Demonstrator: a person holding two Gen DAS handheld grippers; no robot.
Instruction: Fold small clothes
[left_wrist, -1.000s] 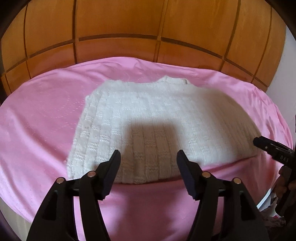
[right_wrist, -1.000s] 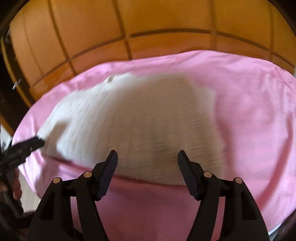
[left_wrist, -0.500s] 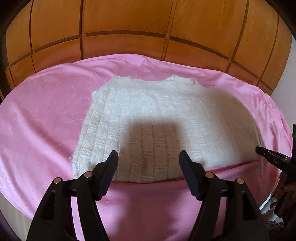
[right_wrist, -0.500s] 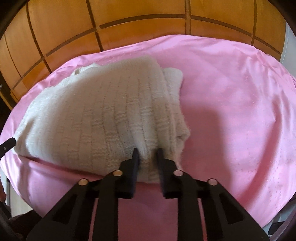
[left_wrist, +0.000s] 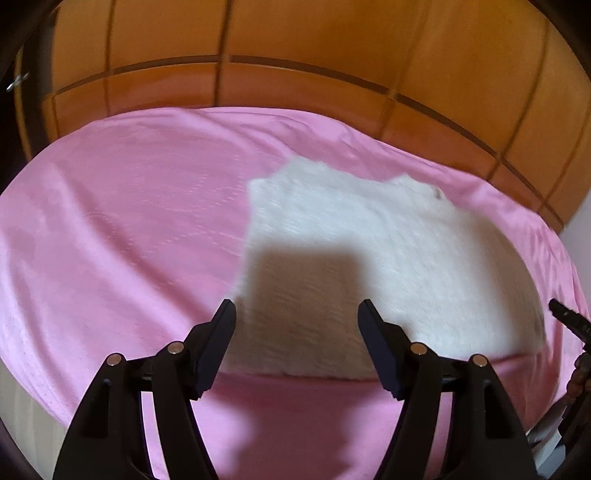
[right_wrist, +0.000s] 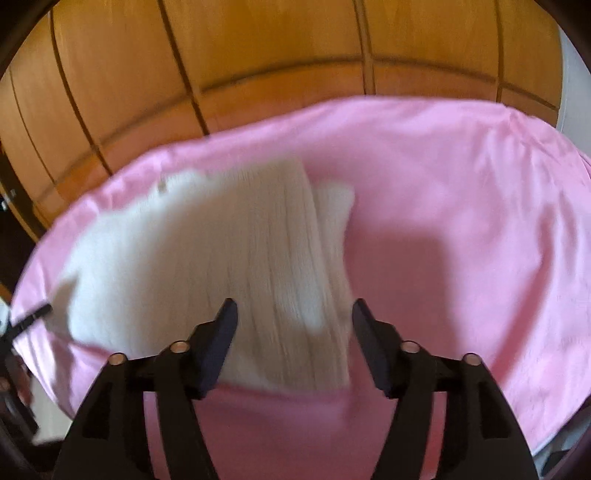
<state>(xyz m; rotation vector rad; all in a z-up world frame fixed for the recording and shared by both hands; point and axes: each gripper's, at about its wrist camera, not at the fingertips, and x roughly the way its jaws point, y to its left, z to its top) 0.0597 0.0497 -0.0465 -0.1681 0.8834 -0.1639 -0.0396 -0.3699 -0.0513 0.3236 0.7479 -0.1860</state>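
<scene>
Currently both tongs wide, holding nothing: left tongs (left_wrist: 296, 325) and right tongs (right_wrist: 293, 323) over near edge of white sweater (right_wrist: 221, 266) on pink sheet (left_wrist: 110, 229).

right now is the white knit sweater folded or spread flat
Folded: the white knit sweater lies as a compact block on the pink sheet, one layer lapped over another along its right edge.

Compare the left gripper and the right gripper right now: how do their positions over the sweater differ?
The left gripper straddles the white sweater's near left corner; the right gripper frames its near right corner. Pink sheet fills the view beside the left gripper's left finger and beside the right gripper's right finger. Shared: both are open and hold nothing.
</scene>
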